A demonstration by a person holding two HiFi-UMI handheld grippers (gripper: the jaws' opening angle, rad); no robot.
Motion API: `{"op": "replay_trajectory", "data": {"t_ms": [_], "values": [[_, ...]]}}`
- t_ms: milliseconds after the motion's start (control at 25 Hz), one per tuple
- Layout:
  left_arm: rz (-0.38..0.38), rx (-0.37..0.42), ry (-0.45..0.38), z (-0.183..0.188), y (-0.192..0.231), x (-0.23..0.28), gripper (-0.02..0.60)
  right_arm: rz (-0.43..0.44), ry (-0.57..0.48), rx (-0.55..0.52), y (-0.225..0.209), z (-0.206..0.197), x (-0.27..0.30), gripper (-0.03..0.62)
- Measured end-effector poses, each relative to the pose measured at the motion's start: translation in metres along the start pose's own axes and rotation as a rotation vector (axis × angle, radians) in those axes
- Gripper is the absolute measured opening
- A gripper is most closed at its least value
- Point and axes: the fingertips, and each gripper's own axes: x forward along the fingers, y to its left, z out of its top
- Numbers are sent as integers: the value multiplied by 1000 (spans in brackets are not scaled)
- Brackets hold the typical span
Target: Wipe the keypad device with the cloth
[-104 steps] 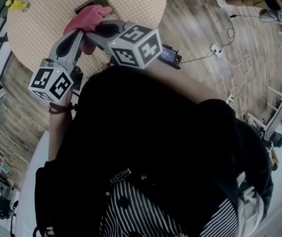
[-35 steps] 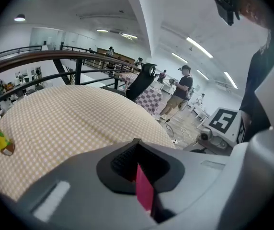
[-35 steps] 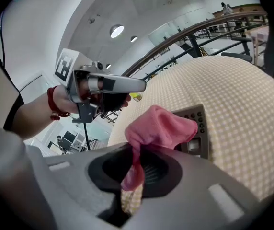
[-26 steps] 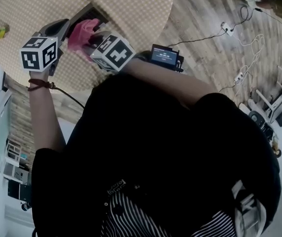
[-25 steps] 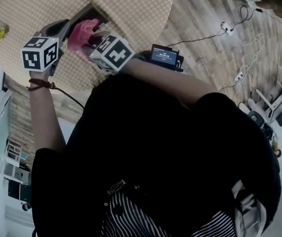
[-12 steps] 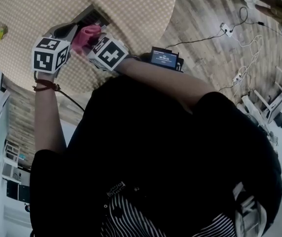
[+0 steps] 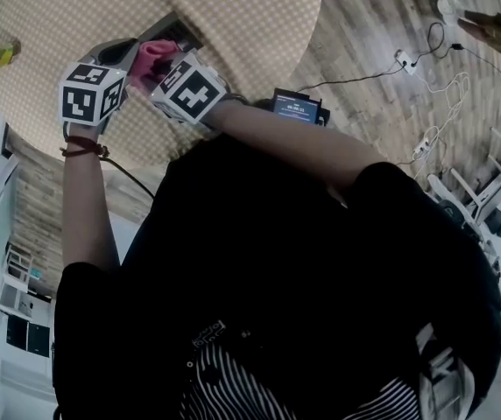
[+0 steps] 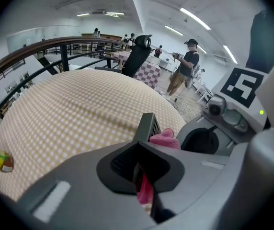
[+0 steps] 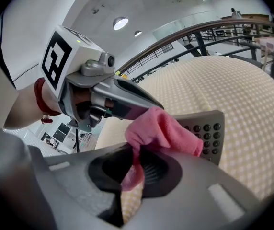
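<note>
Pink cloth (image 9: 163, 128) against a keypad (image 9: 209, 133) at a counter (image 8: 70, 114).
The left hand-held gripper (image 8: 139, 176) pinched the keypad's edge; the right hand-held gripper (image 9: 134, 169) was clamped on the cloth. Wiping well probably meant steady holding and even strokes over the buttons.

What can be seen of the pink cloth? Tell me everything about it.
The pink cloth looks soft and fleecy and is bunched into a rounded wad. A thin tail of it runs down between the fingers of the right gripper, which is shut on it. The wad presses against the button face of the grey keypad device and covers one end, with dark round buttons showing beside it. The left gripper holds that device.
</note>
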Motion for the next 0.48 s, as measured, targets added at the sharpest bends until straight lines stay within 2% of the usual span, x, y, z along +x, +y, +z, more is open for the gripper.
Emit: {"op": "replay_trajectory", "data": {"t_ms": [240, 400, 480], "values": [[-16, -25, 2, 1, -1, 8, 5, -2, -13, 68, -14, 6, 13, 48], [-27, -18, 11, 0, -2, 6, 5, -3, -5, 180, -21, -8, 21, 48], [-23, -27, 3, 1, 0, 6, 5, 4, 4, 177, -23, -15, 25, 48]]}}
